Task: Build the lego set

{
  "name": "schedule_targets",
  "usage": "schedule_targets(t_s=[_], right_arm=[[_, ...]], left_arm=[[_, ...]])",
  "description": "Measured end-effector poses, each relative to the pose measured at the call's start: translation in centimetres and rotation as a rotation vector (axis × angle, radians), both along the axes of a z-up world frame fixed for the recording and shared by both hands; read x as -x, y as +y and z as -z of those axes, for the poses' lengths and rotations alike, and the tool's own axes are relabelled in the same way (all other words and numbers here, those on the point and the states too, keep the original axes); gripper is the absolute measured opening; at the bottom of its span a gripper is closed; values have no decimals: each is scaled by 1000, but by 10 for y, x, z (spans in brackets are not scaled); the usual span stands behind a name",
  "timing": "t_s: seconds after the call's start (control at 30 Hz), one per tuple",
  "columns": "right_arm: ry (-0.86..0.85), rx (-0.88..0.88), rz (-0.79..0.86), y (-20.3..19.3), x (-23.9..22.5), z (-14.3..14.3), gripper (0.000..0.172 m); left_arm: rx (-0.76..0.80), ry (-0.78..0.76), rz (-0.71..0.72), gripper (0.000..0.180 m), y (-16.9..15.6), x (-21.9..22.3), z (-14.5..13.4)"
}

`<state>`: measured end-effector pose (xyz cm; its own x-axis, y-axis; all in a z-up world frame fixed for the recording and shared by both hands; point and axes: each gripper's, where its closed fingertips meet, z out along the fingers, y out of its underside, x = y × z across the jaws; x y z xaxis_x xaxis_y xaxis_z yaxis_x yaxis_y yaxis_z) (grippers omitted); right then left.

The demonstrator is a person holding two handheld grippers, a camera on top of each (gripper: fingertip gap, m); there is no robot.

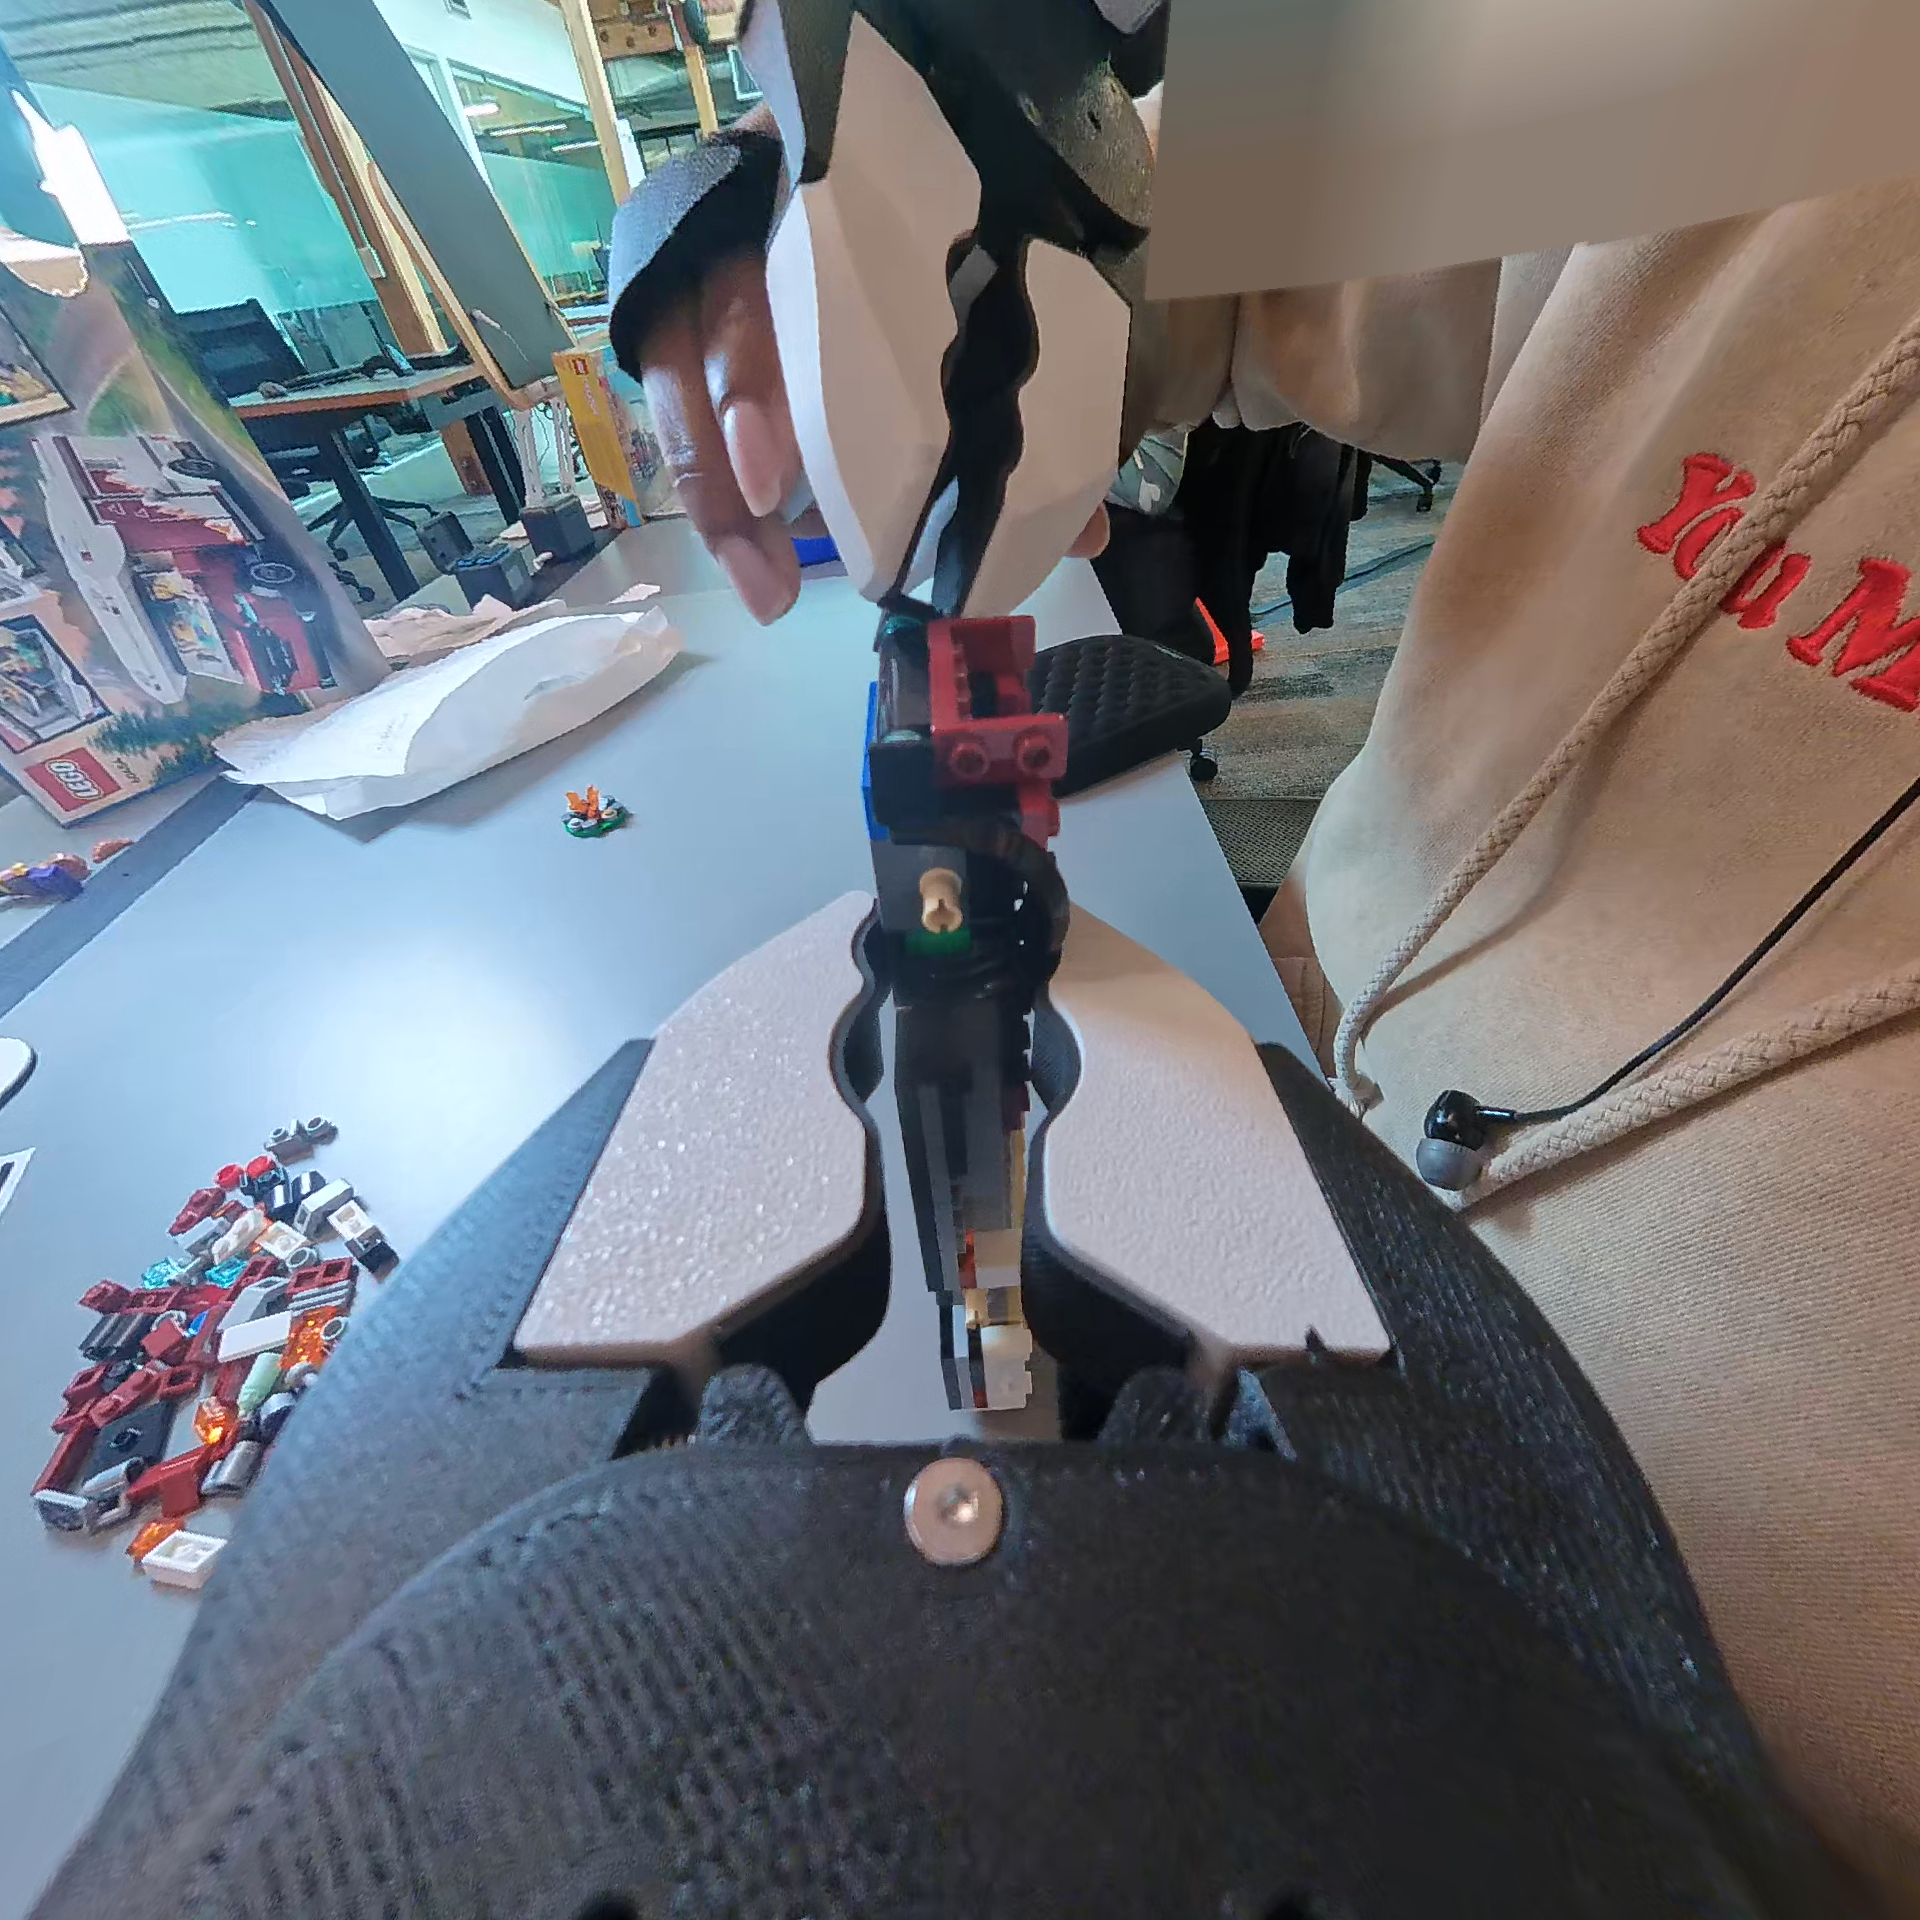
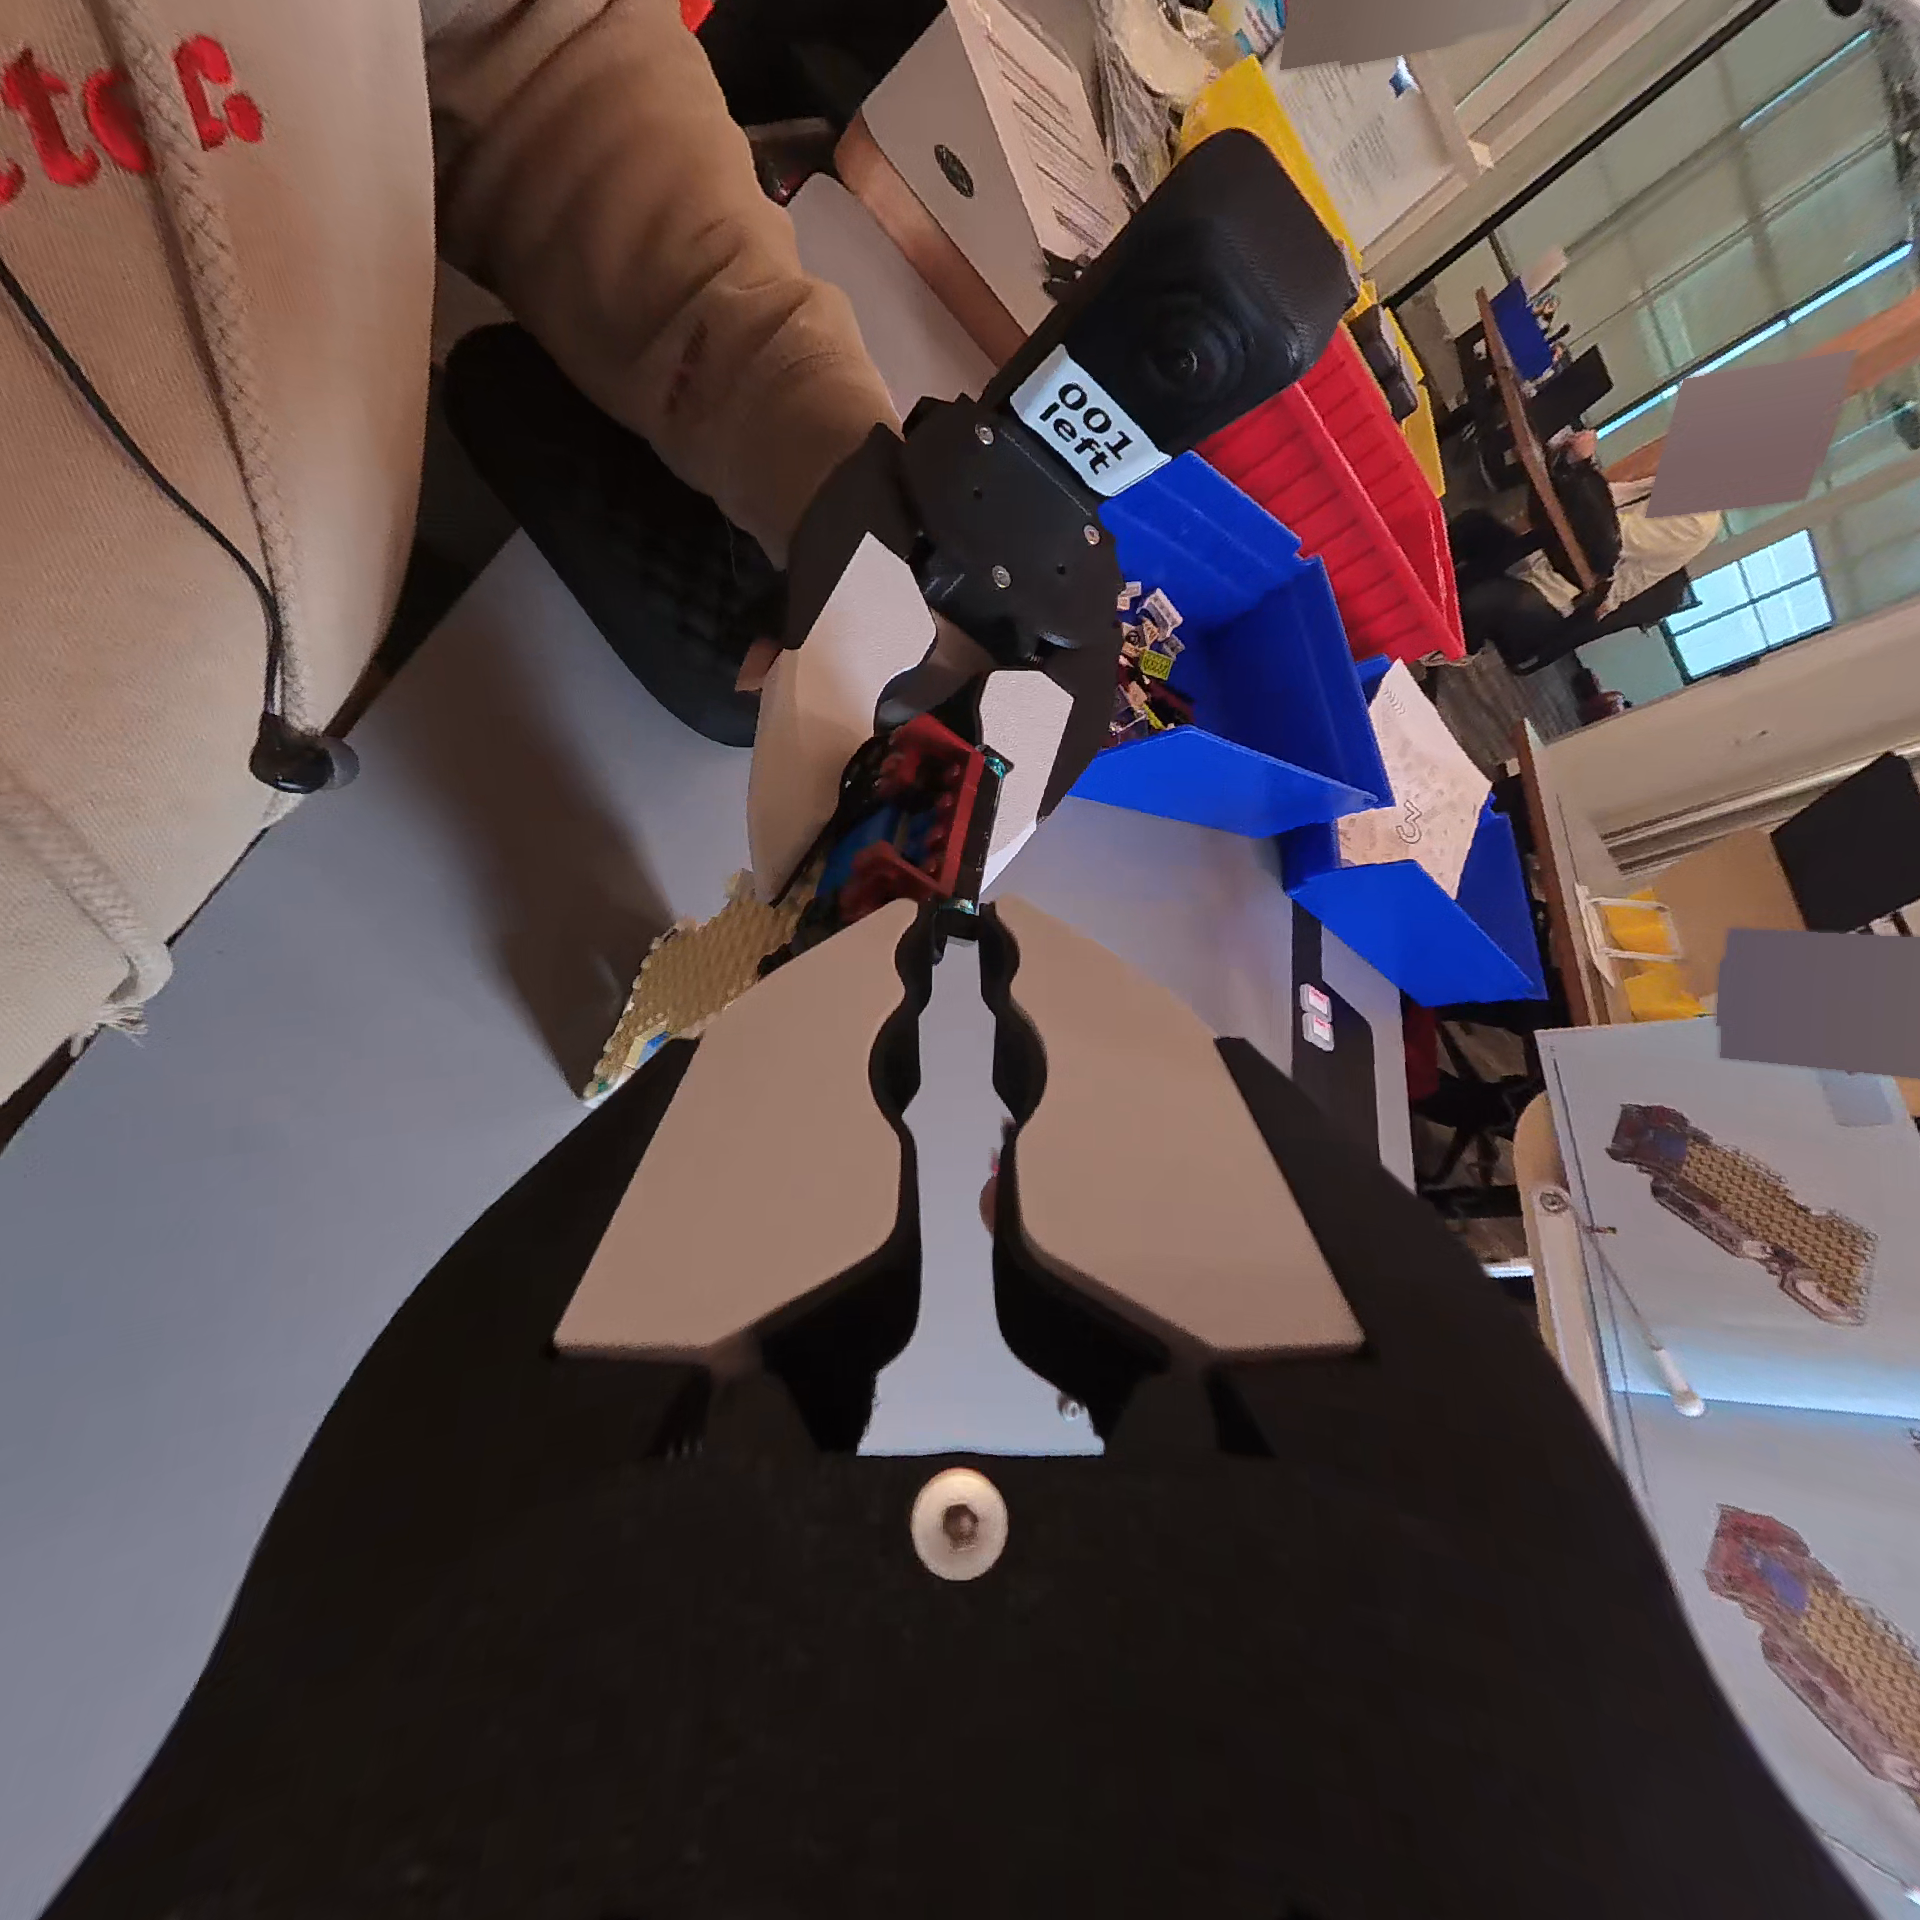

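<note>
Left gripper (image 1: 961, 966) has its jaws clamped narrow on a long brick model (image 1: 961, 831), held up off the table (image 1: 416, 987). Right gripper (image 2: 956, 914) pinches the model's far tip, jaws nearly shut. Loose bricks (image 1: 208, 1340) lie left of the left jaws.

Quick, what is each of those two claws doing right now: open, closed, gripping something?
Left gripper: closed on the brick model.
Right gripper: closed on a small dark piece at the model's end.
</note>
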<state>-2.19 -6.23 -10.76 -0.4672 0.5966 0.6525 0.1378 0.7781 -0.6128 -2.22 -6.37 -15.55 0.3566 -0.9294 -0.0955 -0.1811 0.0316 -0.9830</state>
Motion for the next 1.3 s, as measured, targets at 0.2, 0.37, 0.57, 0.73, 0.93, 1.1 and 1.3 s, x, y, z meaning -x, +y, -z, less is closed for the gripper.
schedule_targets(t_s=[0.2, 0.37, 0.57, 0.73, 0.93, 1.1, 1.3], right_arm=[[-206, 535, 62, 5, -1, -9, 16], [-436, 1014, 77, 5, -1, -5, 17], [-528, 1123, 95, -3, 0, 3, 10], [-494, 1017, 123, -1, 0, 5, 8], [-230, 450, 111, 2, 4, 5, 8], [-45, 62, 68, 1, 4, 3, 8], [27, -160, 24, 3, 6, 2, 8]], left_arm=[[-10, 10, -7, 25, 0, 0, 0], [-20, 20, -13, 25, 0, 0, 0], [-30, 33, -16, 25, 0, -1, 1], [-33, 37, -25, 25, 0, -1, 0], [-7, 26, -27, 24, 1, 1, 0], [13, 2, 5, 24, -1, 1, 0], [58, -48, 86, 24, 1, 2, -1]])
